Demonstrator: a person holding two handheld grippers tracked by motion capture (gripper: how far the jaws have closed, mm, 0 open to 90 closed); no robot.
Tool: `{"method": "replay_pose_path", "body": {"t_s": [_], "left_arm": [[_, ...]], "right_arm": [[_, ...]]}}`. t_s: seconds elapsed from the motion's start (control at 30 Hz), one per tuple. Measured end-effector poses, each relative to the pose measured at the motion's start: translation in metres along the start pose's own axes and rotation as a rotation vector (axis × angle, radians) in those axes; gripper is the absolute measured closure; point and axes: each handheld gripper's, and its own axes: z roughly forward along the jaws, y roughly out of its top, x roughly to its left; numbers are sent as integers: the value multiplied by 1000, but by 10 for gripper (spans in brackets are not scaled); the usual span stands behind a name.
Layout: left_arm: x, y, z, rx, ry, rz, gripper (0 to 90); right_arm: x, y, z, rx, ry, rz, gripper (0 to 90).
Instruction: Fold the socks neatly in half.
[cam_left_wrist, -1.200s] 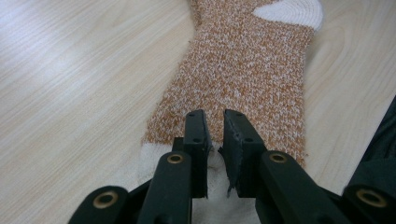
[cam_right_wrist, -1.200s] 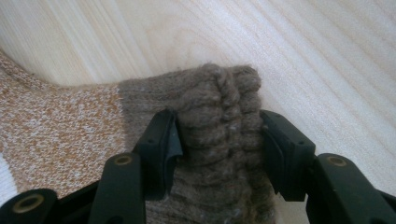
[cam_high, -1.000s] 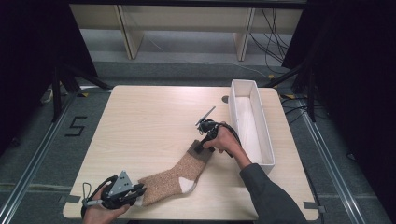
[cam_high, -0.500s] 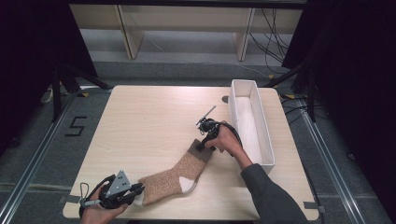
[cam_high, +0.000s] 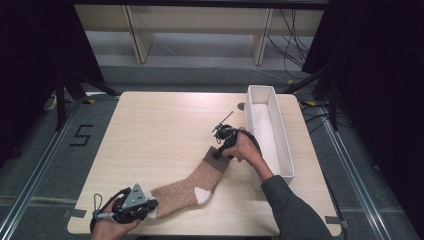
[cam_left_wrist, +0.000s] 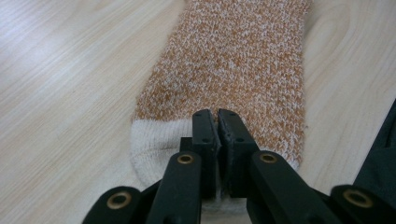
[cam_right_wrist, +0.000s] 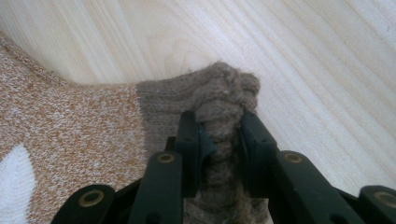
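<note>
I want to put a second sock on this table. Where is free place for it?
The widest bare patch of the wooden table is the far-left part, beyond the brown sock and left of the white tray. It is crowded along the near side: the left gripper pinches the toe and the right gripper pinches the cuff beside the tray.

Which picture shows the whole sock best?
The high view: the sock lies flat on the table, seen whole from toe to cuff. The left gripper view has just its white toe pinched between the jaws. The right gripper view has its bunched grey cuff squeezed between the jaws.
</note>
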Motion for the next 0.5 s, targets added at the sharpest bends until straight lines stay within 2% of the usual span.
{"method": "replay_pose_path", "body": {"t_s": [0.03,0.1,0.2,0.23,0.27,0.3,0.5], "left_arm": [[0,1,0,8,1,21,876],[-6,2,2,7,-14,10,893],[-11,5,4,12,-27,31,895],[-14,6,5,1,-40,24,895],[-16,6,6,2,-43,22,895],[-16,7,7,4,-43,37,895],[-21,10,9,5,-51,45,895]], "right_arm": [[0,0,0,-2,-4,-4,726],[0,0,-1,-7,-4,-2,727],[0,3,-6,-17,-9,-10,727],[0,3,-6,-17,-9,-10,727],[0,3,-8,-28,-6,-6,727],[1,4,-11,-37,-4,11,727],[0,2,-21,-81,8,-1,727]]}}
